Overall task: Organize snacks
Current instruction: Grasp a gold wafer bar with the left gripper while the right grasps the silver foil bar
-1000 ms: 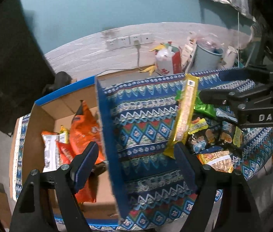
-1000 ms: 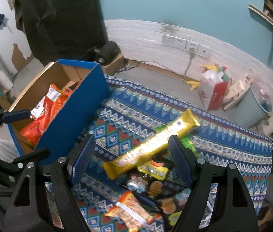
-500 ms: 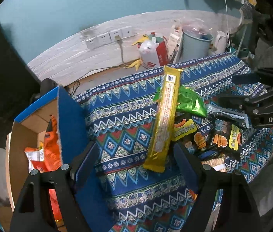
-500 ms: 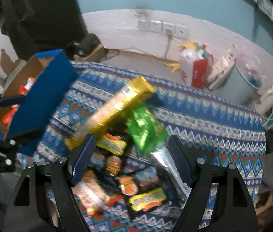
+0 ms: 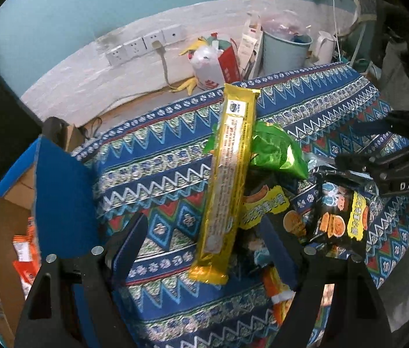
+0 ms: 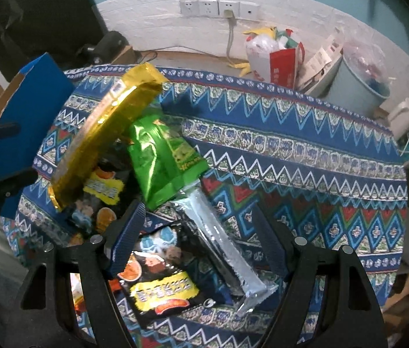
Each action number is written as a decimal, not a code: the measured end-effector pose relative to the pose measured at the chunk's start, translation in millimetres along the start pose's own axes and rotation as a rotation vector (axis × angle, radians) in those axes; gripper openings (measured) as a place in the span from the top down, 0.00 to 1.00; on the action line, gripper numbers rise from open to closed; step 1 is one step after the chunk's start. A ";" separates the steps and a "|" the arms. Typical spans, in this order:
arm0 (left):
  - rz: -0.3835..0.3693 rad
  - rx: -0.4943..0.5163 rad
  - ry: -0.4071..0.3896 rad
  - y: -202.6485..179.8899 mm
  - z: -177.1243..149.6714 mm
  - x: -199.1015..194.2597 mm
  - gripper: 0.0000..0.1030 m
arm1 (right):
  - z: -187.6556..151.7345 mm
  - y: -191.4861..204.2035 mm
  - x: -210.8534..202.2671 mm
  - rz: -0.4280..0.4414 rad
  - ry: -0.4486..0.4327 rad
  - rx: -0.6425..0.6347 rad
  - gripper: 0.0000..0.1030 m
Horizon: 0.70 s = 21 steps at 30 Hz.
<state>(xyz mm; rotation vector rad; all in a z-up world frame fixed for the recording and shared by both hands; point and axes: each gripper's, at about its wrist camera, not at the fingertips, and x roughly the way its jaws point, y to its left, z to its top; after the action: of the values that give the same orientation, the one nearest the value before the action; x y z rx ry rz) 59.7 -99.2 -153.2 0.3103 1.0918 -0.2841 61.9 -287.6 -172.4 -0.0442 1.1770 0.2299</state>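
Left gripper [image 5: 204,232] sits at the bottom of the left wrist view, jaws spread wide, nothing gripped. The long gold snack pack [image 5: 229,185] runs up the middle of that frame between the two fingers, lower end just above them; I can't tell if either finger touches it. It lies on top of the snack pile, leaning over a green bag [image 5: 276,150] to its right and a small yellow packet [image 5: 263,207] under it. A black snack bag [image 5: 340,217] is at right centre, and the right gripper [image 5: 390,150] shows at the right edge, holding nothing.

In the right wrist view the right gripper [image 6: 198,226] is at the bottom centre, jaws wide apart and empty, hovering over a clear wrapped stick [image 6: 221,243] and the black snack bag [image 6: 161,278]. The green bag [image 6: 163,159] is just above them, the gold snack pack [image 6: 103,133] at upper left of the pile.

All lie on the patterned cloth [image 6: 305,174]. Blue-sided cardboard box [image 5: 59,200] at left edge (orange packets [image 5: 24,252] inside). Wall sockets [image 6: 218,7], red-and-white bag [image 6: 274,58] and a pale bin [image 5: 285,49] sit behind.
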 end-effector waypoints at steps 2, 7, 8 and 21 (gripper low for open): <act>-0.021 -0.016 0.017 -1.2 4.5 9.4 0.21 | -3.0 -6.6 7.4 0.006 0.010 0.006 0.25; -0.039 -0.027 0.034 -5.3 15.1 26.6 0.21 | -15.6 -23.4 28.0 0.022 0.055 0.025 0.33; -0.039 -0.027 0.035 -5.5 16.3 28.9 0.21 | -17.5 -24.5 29.9 0.024 0.061 0.026 0.36; -0.049 -0.043 0.100 -9.6 26.4 73.5 0.21 | -27.6 -24.2 51.6 0.039 0.080 -0.015 0.53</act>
<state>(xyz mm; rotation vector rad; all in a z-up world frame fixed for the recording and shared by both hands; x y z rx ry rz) 109.6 -123.5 -209.0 0.2617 1.2035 -0.2905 60.5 -307.5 -232.5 -0.0438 1.2565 0.2731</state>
